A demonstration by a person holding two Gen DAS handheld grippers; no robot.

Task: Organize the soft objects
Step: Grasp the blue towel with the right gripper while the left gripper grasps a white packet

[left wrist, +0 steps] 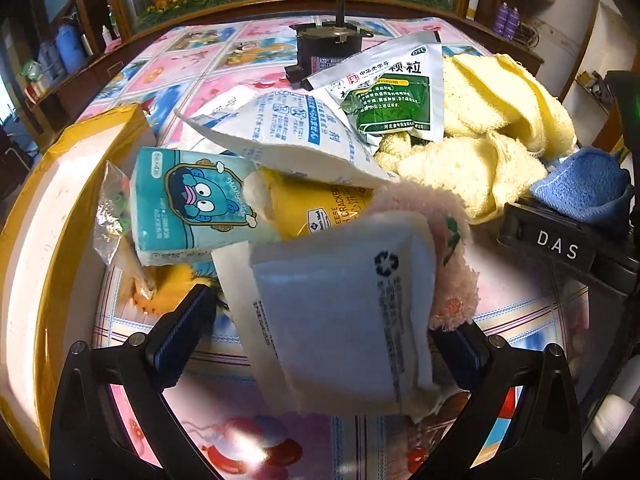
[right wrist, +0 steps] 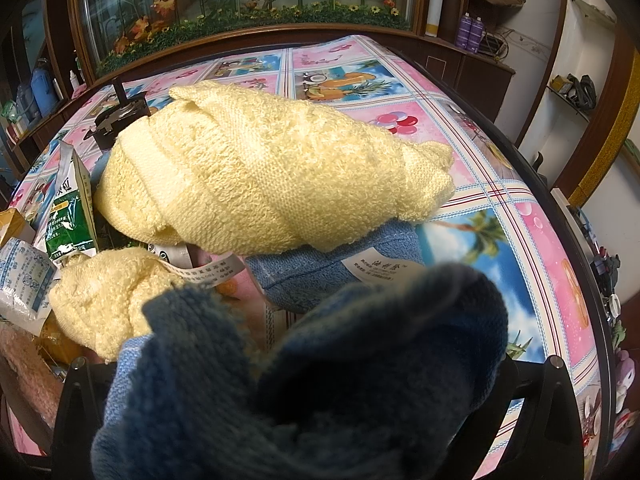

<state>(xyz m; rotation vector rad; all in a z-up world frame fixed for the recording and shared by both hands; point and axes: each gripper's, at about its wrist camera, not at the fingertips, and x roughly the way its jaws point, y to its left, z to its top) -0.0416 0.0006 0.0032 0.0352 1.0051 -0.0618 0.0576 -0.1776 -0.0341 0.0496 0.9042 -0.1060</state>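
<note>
In the left wrist view my left gripper [left wrist: 320,336] is open, its fingers [left wrist: 180,328] on either side of a white pouch [left wrist: 344,320] that lies over a pink fluffy cloth [left wrist: 448,248]. A yellow towel [left wrist: 492,120] lies crumpled behind. My right gripper [left wrist: 576,216] is shut on a blue towel [left wrist: 580,188]. In the right wrist view the blue towel [right wrist: 320,368] fills the space between the fingers and hides the tips. The yellow towel [right wrist: 272,168] lies partly on it.
A teal tissue pack [left wrist: 188,204], a yellow cracker pack [left wrist: 320,208], a blue-and-white sachet [left wrist: 288,128] and a green medicine bag [left wrist: 392,96] are piled mid-table. A yellow-taped box [left wrist: 60,184] stands left. A black motor [left wrist: 328,48] stands behind.
</note>
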